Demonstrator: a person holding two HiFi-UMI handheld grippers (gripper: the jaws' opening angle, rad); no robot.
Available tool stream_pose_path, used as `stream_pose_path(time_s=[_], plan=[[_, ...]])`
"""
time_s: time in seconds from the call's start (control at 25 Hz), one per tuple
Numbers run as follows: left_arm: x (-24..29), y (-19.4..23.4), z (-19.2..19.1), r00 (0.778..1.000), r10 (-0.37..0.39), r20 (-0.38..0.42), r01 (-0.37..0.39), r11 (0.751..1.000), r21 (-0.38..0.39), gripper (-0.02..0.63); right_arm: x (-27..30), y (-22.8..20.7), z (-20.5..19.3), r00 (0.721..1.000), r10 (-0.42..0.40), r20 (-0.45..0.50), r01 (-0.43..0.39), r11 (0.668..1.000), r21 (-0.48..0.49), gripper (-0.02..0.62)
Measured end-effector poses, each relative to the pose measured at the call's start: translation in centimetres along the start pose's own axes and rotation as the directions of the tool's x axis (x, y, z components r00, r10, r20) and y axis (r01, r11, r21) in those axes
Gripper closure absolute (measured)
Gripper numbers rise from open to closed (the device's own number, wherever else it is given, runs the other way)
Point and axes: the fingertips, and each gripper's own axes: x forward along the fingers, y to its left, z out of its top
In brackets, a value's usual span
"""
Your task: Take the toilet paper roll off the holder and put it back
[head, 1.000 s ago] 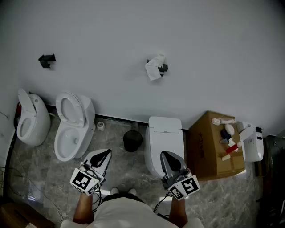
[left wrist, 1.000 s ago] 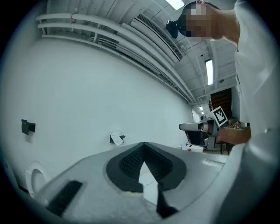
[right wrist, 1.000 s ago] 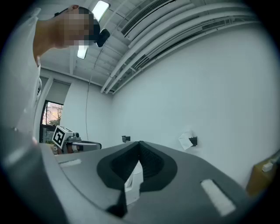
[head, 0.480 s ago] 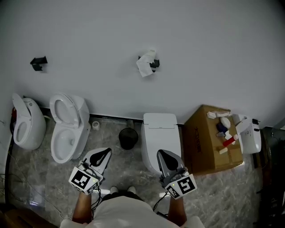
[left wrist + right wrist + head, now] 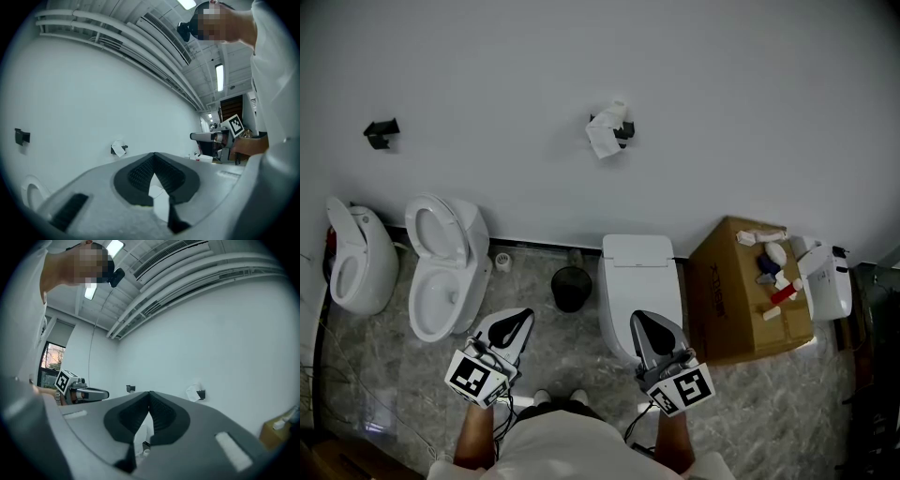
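Toilet paper roll (image 5: 606,134) — on wall holder (image 5: 625,132), untouched; left gripper (image 5: 522,317), right gripper (image 5: 639,320) closed, empty — likely awaiting approach.

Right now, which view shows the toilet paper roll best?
Head view: toilet paper roll on its wall holder, clear and unblocked. Both gripper views show it small and distant.

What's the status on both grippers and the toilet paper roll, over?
Left gripper, right gripper: both shut, empty. Toilet paper roll on wall holder, untouched. Closed toilet and black bin stand between.
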Motion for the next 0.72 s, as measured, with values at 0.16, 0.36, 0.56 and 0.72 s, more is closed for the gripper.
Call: stream_pose_path(time_s=[0.16,0.36,0.56,0.72], plan=[[0.2,-0.2,0.2,1.000,0.002,-0.001,-0.002,1.000,0.009,0.606,-0.1,0.0,-0.1,1.000,0.002,0.004,-0.002,1.000,-0.001,0.584],[0.4,-0.8,-0.1,1.000,0.003,-0.005,-0.003,1.000,0.010,0.607,-0.6,-0.6,-0.3,1.000,-0.005,0.003,0.005,1.000,-0.002,0.584],[0.8,-1.1,-0.4,1.000,0.007,-0.009,-0.007,1.000,0.006,0.607,-0.7,-1.0,-0.6,1.000,0.000,-0.002,0.000,1.000,-0.004,0.584],[0.9,-1.3,-0.5,1.000,0.009,-0.012,-0.009,1.000,0.008,0.607,-0.8,-1.1,-0.9,1.000,0.002,-0.003,-0.002,1.000,-0.002,0.584]])
